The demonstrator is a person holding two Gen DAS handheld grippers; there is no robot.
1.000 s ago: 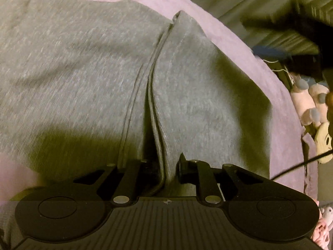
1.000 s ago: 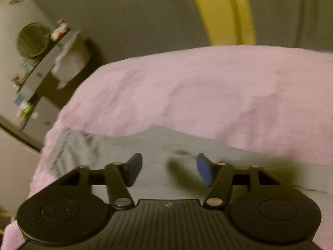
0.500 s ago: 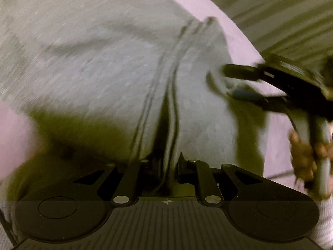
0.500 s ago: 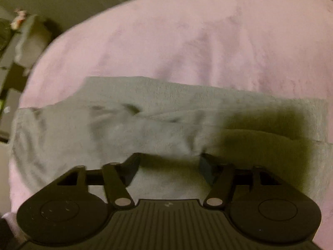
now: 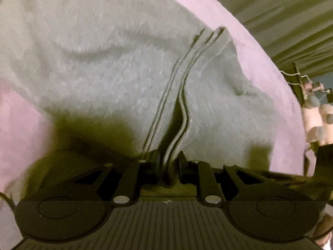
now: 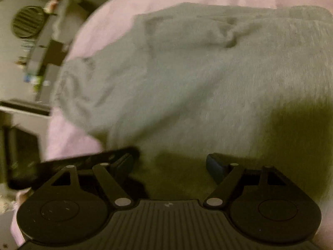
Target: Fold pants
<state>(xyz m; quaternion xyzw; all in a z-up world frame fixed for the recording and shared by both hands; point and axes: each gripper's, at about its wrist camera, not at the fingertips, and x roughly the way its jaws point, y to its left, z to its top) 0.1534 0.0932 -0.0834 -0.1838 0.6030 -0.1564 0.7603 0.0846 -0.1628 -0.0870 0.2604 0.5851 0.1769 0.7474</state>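
The grey pants [image 5: 100, 66] lie folded on a pink blanket [image 5: 266, 79]. My left gripper [image 5: 168, 162] is shut on the stacked edges of the pants, which run up from the jaws as a layered ridge. In the right wrist view the pants [image 6: 208, 79] fill most of the frame. My right gripper [image 6: 169, 164] is open, jaws wide apart, low over the grey cloth and holding nothing. A dark object, apparently the left gripper, shows just left of its left finger.
The pink blanket [image 6: 104, 20] covers the bed. Plush toys [image 5: 316, 120] sit off the bed's right side. A shelf with small items [image 6: 41, 48] and a round dark object [image 6: 28, 20] stand at the left. Grey curtains [image 5: 291, 16] hang behind.
My right gripper has come down from above the blanket to low over the pants. My left gripper keeps its hold, and the cloth's edge has shifted and bunched.
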